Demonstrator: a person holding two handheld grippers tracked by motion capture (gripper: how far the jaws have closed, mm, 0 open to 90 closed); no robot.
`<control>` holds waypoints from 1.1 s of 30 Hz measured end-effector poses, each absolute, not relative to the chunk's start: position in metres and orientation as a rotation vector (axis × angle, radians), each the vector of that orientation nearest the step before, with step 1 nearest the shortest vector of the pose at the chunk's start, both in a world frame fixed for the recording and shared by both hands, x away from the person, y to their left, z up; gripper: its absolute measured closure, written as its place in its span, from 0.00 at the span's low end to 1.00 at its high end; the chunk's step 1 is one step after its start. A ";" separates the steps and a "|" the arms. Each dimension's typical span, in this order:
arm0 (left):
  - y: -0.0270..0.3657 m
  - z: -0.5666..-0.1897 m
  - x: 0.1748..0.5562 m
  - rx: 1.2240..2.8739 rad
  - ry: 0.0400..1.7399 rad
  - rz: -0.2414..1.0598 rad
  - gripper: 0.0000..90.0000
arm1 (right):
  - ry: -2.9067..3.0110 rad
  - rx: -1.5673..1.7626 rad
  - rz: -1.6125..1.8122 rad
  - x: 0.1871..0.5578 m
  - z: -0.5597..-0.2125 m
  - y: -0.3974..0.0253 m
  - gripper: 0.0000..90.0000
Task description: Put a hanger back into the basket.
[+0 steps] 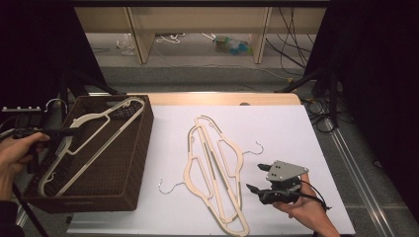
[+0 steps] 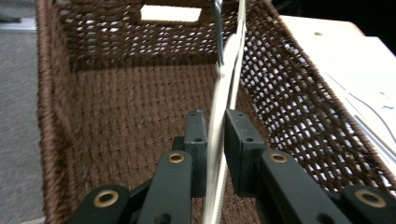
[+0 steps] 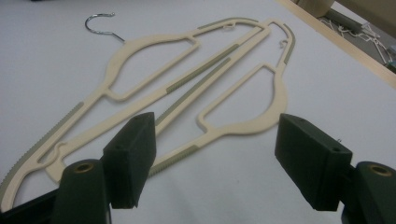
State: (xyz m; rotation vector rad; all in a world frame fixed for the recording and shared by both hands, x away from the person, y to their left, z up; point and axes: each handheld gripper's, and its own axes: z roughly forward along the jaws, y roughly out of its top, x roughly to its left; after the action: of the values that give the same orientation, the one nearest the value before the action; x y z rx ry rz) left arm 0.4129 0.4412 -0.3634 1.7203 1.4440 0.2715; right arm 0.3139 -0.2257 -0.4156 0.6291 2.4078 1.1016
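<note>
Cream plastic with grey grip strips makes up the clothes hanger [image 1: 94, 140] that the left gripper [image 1: 74, 132] holds over the dark brown woven wicker basket [image 1: 129, 163] at the left edge of the table; the hanger lies slanted across the basket's open top, its metal hook [image 1: 55, 102] poking out past the far left corner. Seen along that gripper's own jaws, they are pinched narrow on the hanger's thin cream edge [image 2: 219, 121], with the basket's woven floor and walls [image 2: 121, 121] below and around. The person's left hand [image 1: 17, 153] grips the tool from the near left. On the white tabletop [image 1: 276, 128], two more cream hangers [image 1: 215, 170] lie flat, overlapping each other, well apart from the basket. The right gripper [image 1: 257, 177] sits just beside them at the near right, held in the right hand [image 1: 304, 207]; its jaws stand wide apart with nothing between them, pointing toward the pair of hangers [image 3: 187, 88].
</note>
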 end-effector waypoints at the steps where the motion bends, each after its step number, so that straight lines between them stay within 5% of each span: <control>1: 0.442 -0.363 0.412 1.702 1.449 0.279 0.85 | 2.415 0.630 1.097 0.314 -0.415 -0.226 0.33; 10: 0.436 -0.335 0.389 1.635 1.441 0.407 0.62 | 2.402 0.635 1.101 0.315 -0.415 -0.227 0.33; 18: 0.389 -0.306 0.346 1.548 1.302 0.409 0.43 | 2.419 0.684 1.099 0.315 -0.418 -0.227 0.32; 33: 0.266 -0.331 0.293 1.688 1.027 0.300 0.37 | 2.473 0.672 1.123 0.307 -0.417 -0.209 0.31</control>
State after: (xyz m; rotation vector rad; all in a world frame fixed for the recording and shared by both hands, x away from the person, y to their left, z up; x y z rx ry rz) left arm 0.2934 0.2664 -0.3308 1.6879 1.0272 0.3000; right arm 0.3073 -0.2090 -0.4175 0.6716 2.4729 1.1230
